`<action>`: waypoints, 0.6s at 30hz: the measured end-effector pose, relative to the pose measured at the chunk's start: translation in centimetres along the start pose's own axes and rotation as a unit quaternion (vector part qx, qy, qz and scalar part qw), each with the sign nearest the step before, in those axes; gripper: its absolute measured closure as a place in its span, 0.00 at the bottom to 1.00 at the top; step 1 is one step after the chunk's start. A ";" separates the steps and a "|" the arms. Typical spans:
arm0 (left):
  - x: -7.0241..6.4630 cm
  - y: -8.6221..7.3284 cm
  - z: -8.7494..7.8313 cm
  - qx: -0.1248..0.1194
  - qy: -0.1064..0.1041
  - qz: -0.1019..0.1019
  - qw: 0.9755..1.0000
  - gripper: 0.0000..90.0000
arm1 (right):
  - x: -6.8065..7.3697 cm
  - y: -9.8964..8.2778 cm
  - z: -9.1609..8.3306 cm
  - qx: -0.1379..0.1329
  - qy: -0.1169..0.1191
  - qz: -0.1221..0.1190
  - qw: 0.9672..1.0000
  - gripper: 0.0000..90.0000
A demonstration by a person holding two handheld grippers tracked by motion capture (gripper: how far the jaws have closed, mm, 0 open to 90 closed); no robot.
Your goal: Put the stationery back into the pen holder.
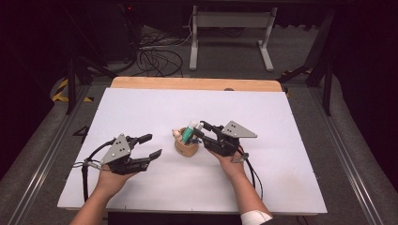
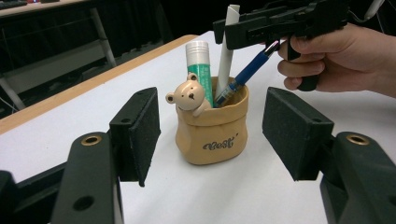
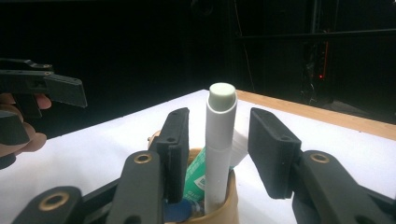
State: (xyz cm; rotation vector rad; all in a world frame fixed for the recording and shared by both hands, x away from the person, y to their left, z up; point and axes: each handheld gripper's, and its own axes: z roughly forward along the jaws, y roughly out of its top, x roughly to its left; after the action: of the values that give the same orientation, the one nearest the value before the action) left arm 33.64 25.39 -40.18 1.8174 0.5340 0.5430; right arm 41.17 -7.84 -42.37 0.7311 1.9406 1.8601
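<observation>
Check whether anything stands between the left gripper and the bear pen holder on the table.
Nothing visible does. In the left gripper view, bare white table lies between the open left gripper and the bear pen holder. The right gripper hangs above the holder's far side, astride a white marker.

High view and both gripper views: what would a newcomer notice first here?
First, the tan bear pot near the middle of the white table, holding a green glue stick, a blue pen and a white marker. Next, the right hand-held gripper just above the pot, its jaws standing on either side of the marker, apart from it. The left hand-held gripper lies open to the pot's left.
</observation>
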 end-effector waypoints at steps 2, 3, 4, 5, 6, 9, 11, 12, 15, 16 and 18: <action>0.0 0.0 0.0 0.000 0.001 0.000 1.000 0.41 | -0.1 0.0 -0.1 -0.001 0.001 0.000 1.000 0.64; 0.0 0.0 0.0 0.000 0.002 0.000 1.000 0.40 | -0.1 0.1 -0.1 -0.001 0.001 0.000 1.000 0.64; 0.1 0.0 0.0 0.000 0.003 0.000 1.000 0.40 | -0.1 0.1 -0.2 -0.002 0.003 0.001 1.000 0.64; 0.1 0.0 0.0 0.000 0.003 0.000 1.000 0.40 | -0.1 0.2 -0.2 -0.003 0.005 0.000 1.000 0.63; 0.1 0.0 0.0 0.000 0.003 -0.001 1.000 0.40 | -0.2 0.2 -0.3 -0.004 0.005 0.000 1.000 0.62; 0.1 0.0 0.0 0.001 0.004 0.000 1.000 0.40 | -0.3 0.4 -0.4 -0.009 0.004 0.000 1.000 0.59; 0.2 -0.1 0.0 0.002 0.004 -0.002 1.000 0.40 | -0.4 0.5 -0.6 -0.014 0.003 0.001 1.000 0.58; 0.2 -0.1 0.0 0.002 0.005 -0.002 1.000 0.40 | -0.5 0.6 -0.7 -0.017 0.002 0.001 1.000 0.57; 0.3 -0.1 -0.1 0.003 0.006 -0.003 1.000 0.40 | -0.6 0.7 -1.0 -0.024 0.001 0.002 1.000 0.55; 0.3 -0.1 -0.1 0.003 0.007 -0.003 1.000 0.40 | -0.7 0.8 -1.1 -0.026 0.002 0.002 1.000 0.54; 0.3 -0.1 -0.2 0.003 0.008 -0.003 1.000 0.40 | -0.7 0.9 -1.2 -0.029 0.005 0.001 1.000 0.53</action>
State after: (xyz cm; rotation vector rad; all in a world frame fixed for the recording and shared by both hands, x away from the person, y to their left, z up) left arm 33.76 25.74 -40.23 1.8174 0.5512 0.5529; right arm 41.19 -9.21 -41.49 0.7085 1.8843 1.9158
